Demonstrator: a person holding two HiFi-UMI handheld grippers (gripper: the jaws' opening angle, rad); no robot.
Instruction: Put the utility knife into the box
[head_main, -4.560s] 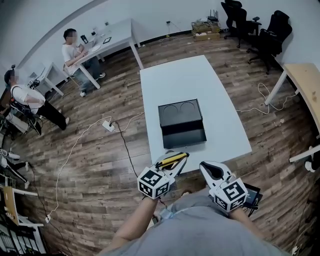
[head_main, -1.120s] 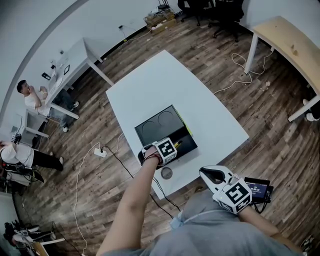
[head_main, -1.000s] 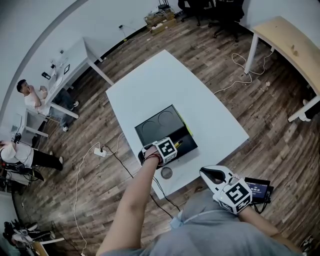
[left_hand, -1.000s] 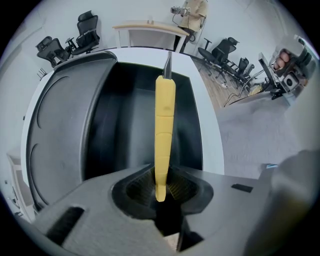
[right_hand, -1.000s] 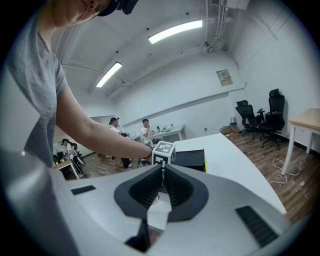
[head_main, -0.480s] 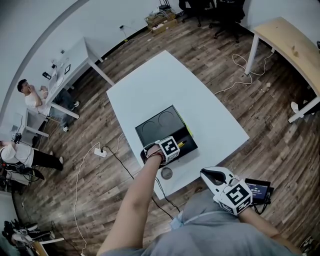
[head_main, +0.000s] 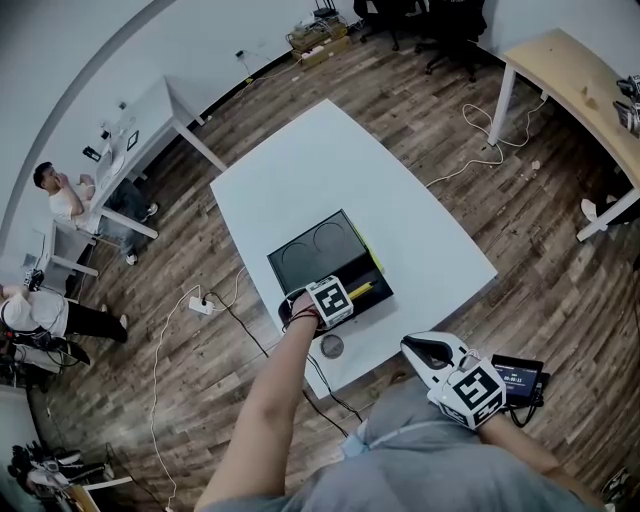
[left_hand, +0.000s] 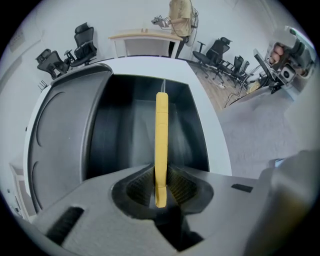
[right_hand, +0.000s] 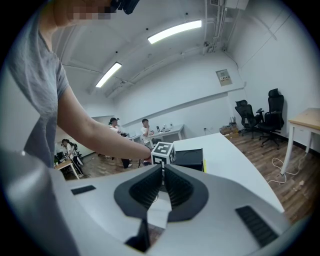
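A black box (head_main: 325, 260) lies open on the white table (head_main: 350, 170), lid flat on the far side, tray (left_hand: 150, 130) nearer me. My left gripper (head_main: 345, 295) is shut on the yellow utility knife (left_hand: 161, 140), which sticks out over the box's open tray. In the head view the yellow utility knife (head_main: 360, 289) shows just past the marker cube, above the tray. My right gripper (head_main: 428, 350) hangs near my body, off the table's near edge, jaws shut with nothing between them. In the right gripper view the left gripper's marker cube (right_hand: 162, 152) and the box (right_hand: 189, 157) appear ahead.
A small round object (head_main: 333, 346) sits on the table by its near corner. A tablet (head_main: 512, 378) lies on the floor at right. Cables and a power strip (head_main: 200, 305) lie on the wood floor left. A wooden desk (head_main: 580, 90) stands far right; two people sit at far-left desks.
Over the last second the left gripper with the knife has barely shifted over the tray. Earlier, it carried the knife from near my body out to the box.
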